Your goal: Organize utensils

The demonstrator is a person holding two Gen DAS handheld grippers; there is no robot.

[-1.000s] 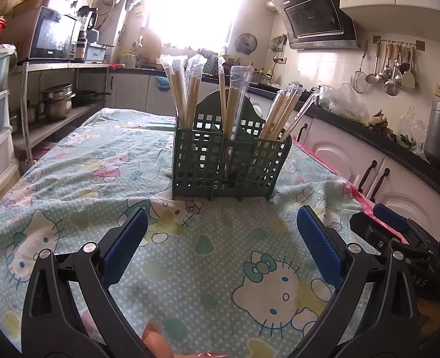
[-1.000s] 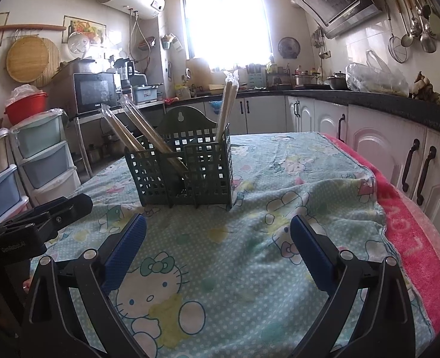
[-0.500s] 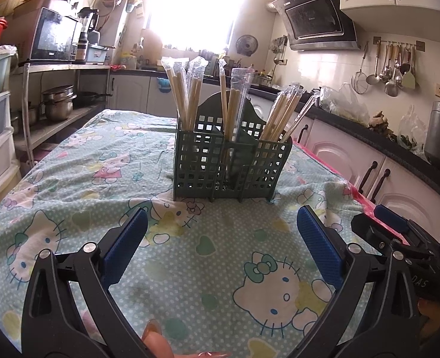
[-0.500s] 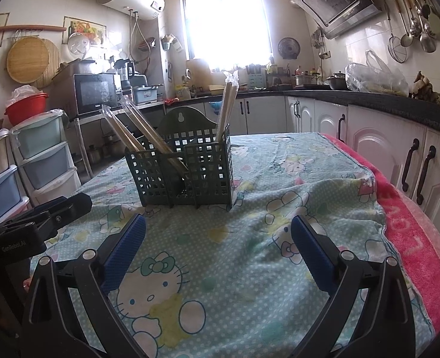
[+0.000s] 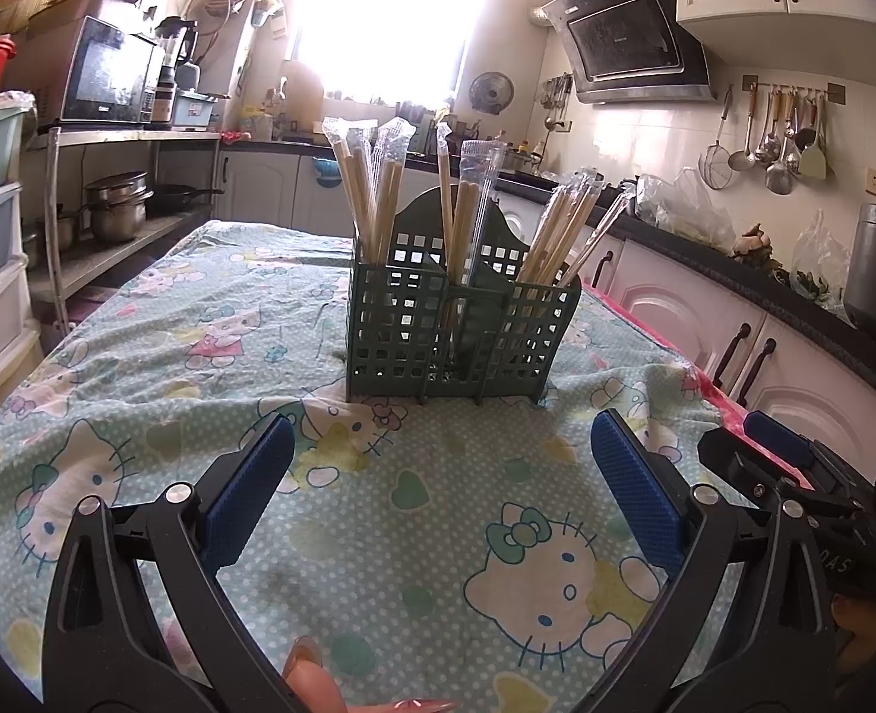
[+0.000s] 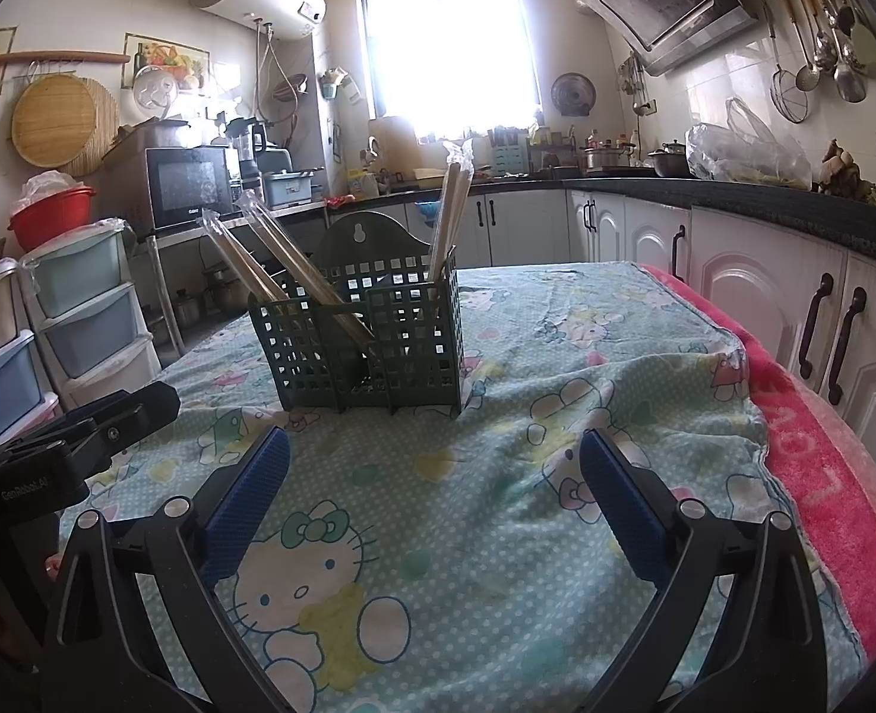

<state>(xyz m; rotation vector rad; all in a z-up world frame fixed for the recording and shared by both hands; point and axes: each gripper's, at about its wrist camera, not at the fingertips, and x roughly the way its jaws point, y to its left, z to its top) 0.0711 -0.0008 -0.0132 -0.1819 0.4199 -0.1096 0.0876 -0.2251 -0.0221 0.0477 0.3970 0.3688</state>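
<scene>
My left gripper (image 5: 440,490) sits low over the table with its blue pads (image 5: 247,493) spread wide and nothing between them; a fingertip (image 5: 313,680) of the hand that holds it shows at the bottom edge. My right gripper (image 6: 435,496) is the same, jaws well apart and empty, and I can see it from the left camera at the right edge, beside the left one. Both point at the green utensil caddy (image 5: 458,333), which stands upright on the cartoon-cat tablecloth (image 5: 158,368), ahead of both grippers and not touching either. The caddy holds wrapped chopsticks (image 5: 372,190): from the left camera, one bunch upright in the left compartment, a few in the middle, another bunch leaning right in the right compartment. From the right camera I see two wrapped pairs leaning left and one standing nearly upright. A pink towel (image 6: 818,463) runs along the table's right edge, beside the white cabinets (image 6: 776,297).
</scene>
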